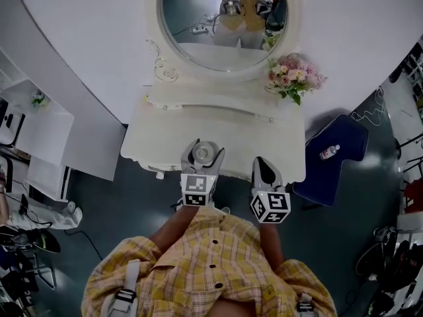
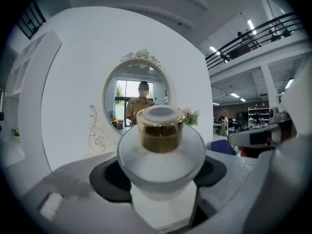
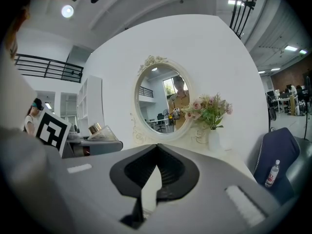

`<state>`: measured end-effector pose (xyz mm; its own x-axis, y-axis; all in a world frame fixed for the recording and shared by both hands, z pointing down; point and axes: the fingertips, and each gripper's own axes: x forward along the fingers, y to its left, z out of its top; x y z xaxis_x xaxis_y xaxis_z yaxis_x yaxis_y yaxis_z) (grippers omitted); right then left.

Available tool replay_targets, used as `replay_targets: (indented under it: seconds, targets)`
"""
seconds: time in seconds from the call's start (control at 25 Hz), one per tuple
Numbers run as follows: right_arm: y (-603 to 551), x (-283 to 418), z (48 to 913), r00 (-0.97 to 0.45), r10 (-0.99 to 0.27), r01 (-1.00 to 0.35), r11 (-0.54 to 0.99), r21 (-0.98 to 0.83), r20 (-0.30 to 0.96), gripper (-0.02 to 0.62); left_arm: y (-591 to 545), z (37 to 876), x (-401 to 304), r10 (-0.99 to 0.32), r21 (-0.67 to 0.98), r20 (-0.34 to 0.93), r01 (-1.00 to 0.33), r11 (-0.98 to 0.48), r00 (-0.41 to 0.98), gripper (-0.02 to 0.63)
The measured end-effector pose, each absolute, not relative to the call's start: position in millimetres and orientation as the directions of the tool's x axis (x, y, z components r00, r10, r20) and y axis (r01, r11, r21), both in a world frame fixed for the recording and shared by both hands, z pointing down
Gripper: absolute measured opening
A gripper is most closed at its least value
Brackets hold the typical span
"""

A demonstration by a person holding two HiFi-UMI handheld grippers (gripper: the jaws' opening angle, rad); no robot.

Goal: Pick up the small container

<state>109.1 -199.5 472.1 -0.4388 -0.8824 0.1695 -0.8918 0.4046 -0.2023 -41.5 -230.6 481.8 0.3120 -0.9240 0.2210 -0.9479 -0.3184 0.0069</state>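
Observation:
The small container [image 2: 161, 150] is a frosted white jar with a gold collar and a white lid. My left gripper [image 2: 163, 179] is shut on it, both jaws pressed against the jar's round body. In the head view the small container [image 1: 203, 152] sits between the fingers of my left gripper [image 1: 202, 156], above the near edge of the white dressing table [image 1: 152, 137]. My right gripper [image 1: 264, 170] is beside it to the right, jaws together and empty. In the right gripper view my right gripper [image 3: 156, 169] has its tips meeting, and the small container [image 3: 97, 129] shows at the left.
An oval mirror [image 1: 223, 18] stands at the back of the table. A vase of pink flowers [image 1: 293, 74] sits at its back right. A dark blue chair [image 1: 334, 154] with a small bottle [image 1: 329, 152] on it stands right of the table.

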Motion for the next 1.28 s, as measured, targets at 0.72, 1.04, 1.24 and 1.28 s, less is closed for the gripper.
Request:
replay_targets:
  seconds: [0.72,1.04,1.24,1.28]
  targets:
    - [-214.4,109.4,470.0,-0.426,-0.891,-0.900,0.398,-0.181,0.158,-0.003,-230.2,479.6,-42.9,-0.928,-0.033,0.201,-0.945,-0.325,0.313,0.347]
    - [-214.1,110.9,472.5,-0.420,-0.892,-0.903,0.391,-0.180,0.167,-0.003,-229.0,477.6,-41.3,-0.928,-0.033,0.196,-0.944,-0.329,0.316,0.347]
    - [-214.7,109.0,472.6,-0.424,-0.890,-0.901,0.395,-0.179,0.166,-0.003,-227.9,479.2,-42.2,-0.928,-0.035,0.199,-0.944,-0.327,0.314,0.347]
    - [-214.7,108.5,472.7,-0.425,-0.890,-0.901,0.396,-0.179,0.166,-0.003,-227.7,479.4,-42.2,-0.928,-0.035,0.200,-0.944,-0.327,0.314,0.347]
